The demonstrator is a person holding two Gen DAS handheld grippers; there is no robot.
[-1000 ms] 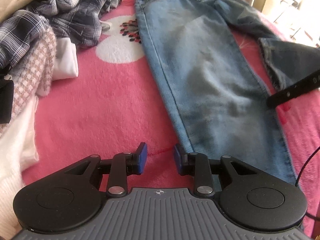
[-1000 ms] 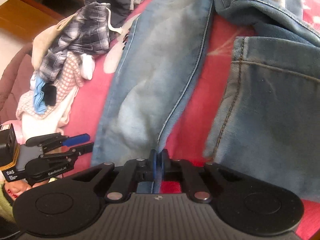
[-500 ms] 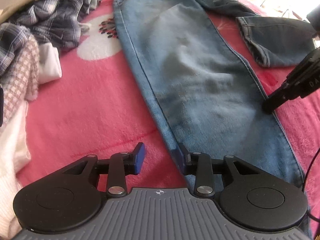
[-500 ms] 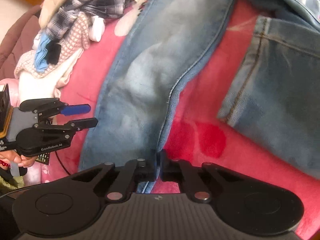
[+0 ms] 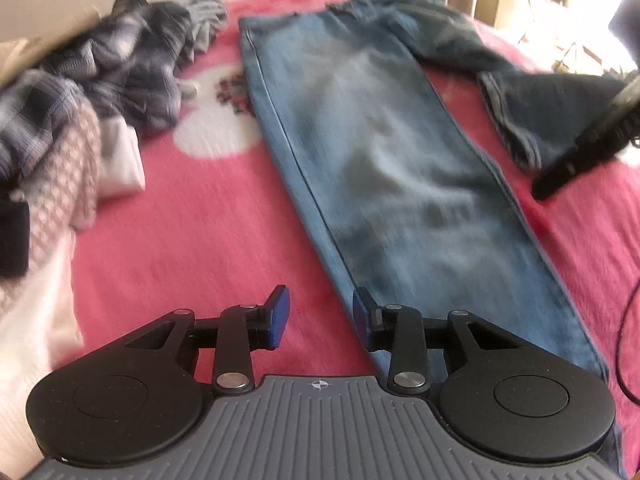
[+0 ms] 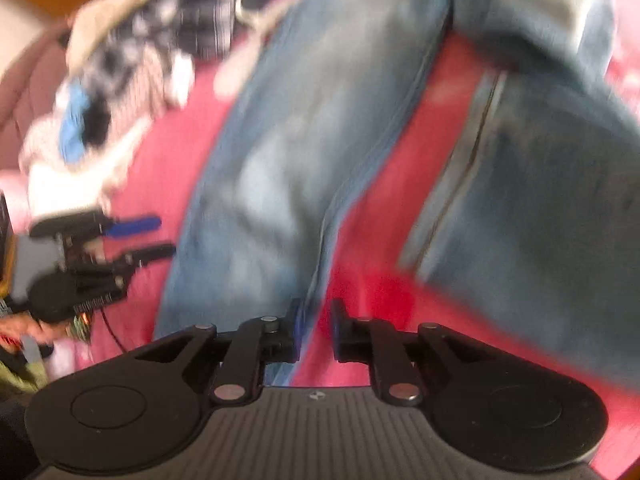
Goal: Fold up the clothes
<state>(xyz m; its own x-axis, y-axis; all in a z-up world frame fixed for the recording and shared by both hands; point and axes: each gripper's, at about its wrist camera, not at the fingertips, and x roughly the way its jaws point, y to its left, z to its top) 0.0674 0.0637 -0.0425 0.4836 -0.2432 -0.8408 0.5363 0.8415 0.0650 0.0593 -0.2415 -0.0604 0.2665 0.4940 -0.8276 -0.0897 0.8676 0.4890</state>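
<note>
Blue jeans (image 5: pixel 392 168) lie flat on a pink blanket (image 5: pixel 192 240), one leg stretched toward me and the other leg (image 5: pixel 548 112) bent off to the right. My left gripper (image 5: pixel 320 316) is open just above the blanket, its right finger over the near leg's left edge by the hem. The right gripper (image 5: pixel 576 152) shows as a dark bar at the right. In the blurred right wrist view my right gripper (image 6: pixel 316 332) is open with a narrow gap over the near leg's (image 6: pixel 272 184) inner seam, nothing held. The left gripper (image 6: pixel 132 236) appears at its left.
A heap of clothes (image 5: pixel 68 112), plaid, pink knit and white, lies at the left of the blanket; it also shows in the right wrist view as a blurred pile (image 6: pixel 132 64). A black cable (image 5: pixel 624 336) runs at the right edge. A wall and window lie beyond the bed.
My right gripper was shut on the leg's inner seam and has opened, letting it go. The left gripper has opened wider and pulled back slightly. Both views are motion-blurred now.
</note>
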